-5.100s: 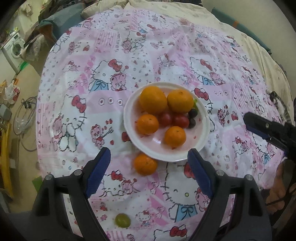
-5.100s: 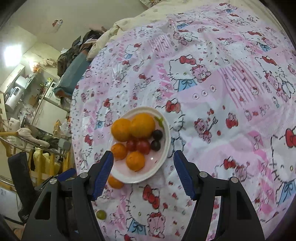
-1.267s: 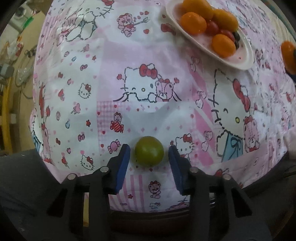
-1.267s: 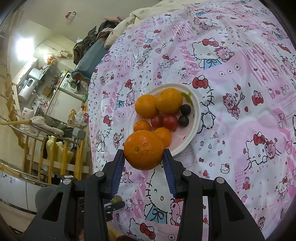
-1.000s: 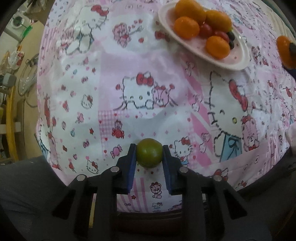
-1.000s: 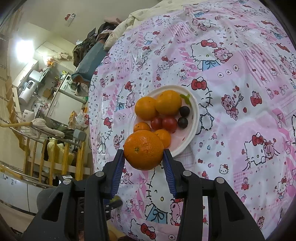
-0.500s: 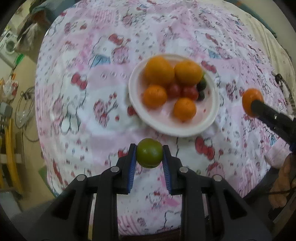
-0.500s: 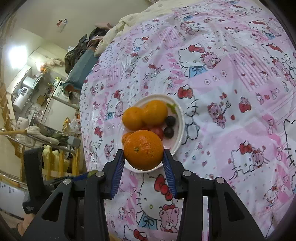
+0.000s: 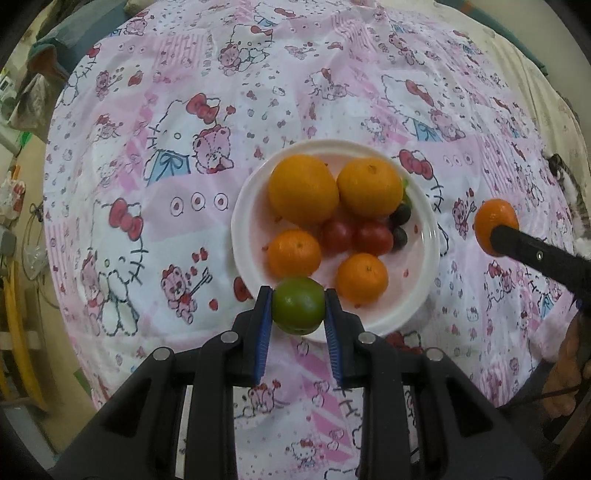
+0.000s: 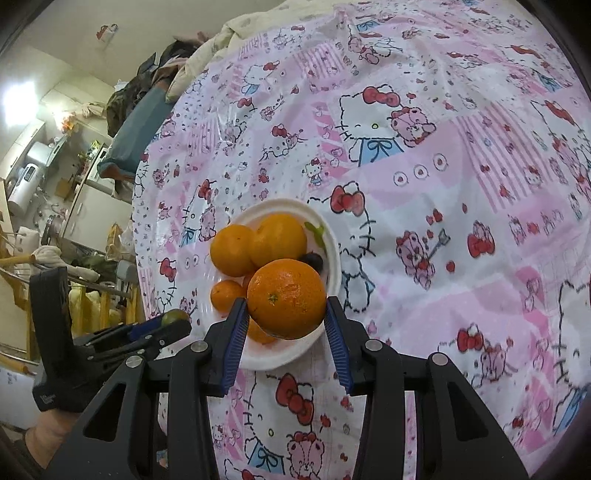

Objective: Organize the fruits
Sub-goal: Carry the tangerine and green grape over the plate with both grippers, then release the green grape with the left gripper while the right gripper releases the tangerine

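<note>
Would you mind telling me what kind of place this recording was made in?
Probably a lived-in home: a pink cartoon-print tablecloth, a cream quilt heaped behind it, and white kitchen appliances in the background.

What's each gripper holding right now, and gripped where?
Left gripper pinches the green fruit across its middle, pads on opposite sides. Right gripper clamps the orange likewise across its widest part.

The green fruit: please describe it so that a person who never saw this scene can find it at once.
Find the white plate of fruit on the pink cartoon-print tablecloth. At its near rim, the left gripper clamps the green fruit between blue-padded fingers, above the cloth. It is the only round green fruit; the others are orange, red or dark.
</note>
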`<state>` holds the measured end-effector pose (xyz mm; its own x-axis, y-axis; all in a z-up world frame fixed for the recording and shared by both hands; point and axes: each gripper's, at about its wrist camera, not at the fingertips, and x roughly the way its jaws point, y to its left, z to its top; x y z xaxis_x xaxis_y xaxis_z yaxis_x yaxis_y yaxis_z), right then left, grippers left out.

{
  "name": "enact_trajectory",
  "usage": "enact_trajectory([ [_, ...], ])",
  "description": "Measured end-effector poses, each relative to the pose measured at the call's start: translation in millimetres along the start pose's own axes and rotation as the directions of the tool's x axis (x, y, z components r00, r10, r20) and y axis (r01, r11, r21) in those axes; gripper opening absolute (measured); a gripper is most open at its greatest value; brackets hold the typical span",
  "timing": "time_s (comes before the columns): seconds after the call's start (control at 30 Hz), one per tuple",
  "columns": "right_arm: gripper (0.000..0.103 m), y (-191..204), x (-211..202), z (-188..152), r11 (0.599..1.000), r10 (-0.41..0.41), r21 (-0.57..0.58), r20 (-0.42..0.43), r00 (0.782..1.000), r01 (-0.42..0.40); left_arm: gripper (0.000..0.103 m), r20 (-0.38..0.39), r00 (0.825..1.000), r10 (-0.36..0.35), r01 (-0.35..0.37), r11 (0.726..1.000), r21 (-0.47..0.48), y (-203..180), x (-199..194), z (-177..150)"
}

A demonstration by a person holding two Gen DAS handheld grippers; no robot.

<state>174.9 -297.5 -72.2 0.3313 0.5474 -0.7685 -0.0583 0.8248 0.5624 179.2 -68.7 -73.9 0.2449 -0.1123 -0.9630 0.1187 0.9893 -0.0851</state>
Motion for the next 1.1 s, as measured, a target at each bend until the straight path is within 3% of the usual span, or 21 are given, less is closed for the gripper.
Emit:
enact_trajectory([
  [0.23, 0.044, -4, 24, 19, 1.000, 0.007, -0.011, -0.040, 0.999, -0.008, 0.023, -0.015, 0.998, -0.064, 0.063, 0.998, -0.018, 3, 16, 2],
  [0.4, 0.044, -10, 47, 19, 1.000, 0.012, 0.022, -0.089, 0.996, -0.010, 0.023, -0.033, 0.997, -0.069, 0.069, 0.998, 0.006, -7, 28, 2],
  [0.67, 0.044, -5, 67, 12, 1.000, -0.010, -0.009, -0.125, 0.992, 0.009, 0.024, -0.021, 1.000, 0.004, -0.002, 0.996, 0.087, -20, 43, -6],
  [1.1, 0.046, -5, 79, 13, 0.999, -0.039, -0.015, -0.140, 0.989, 0.037, 0.024, -0.039, 0.999, -0.008, 0.011, 0.996, 0.085, -20, 47, -7],
])
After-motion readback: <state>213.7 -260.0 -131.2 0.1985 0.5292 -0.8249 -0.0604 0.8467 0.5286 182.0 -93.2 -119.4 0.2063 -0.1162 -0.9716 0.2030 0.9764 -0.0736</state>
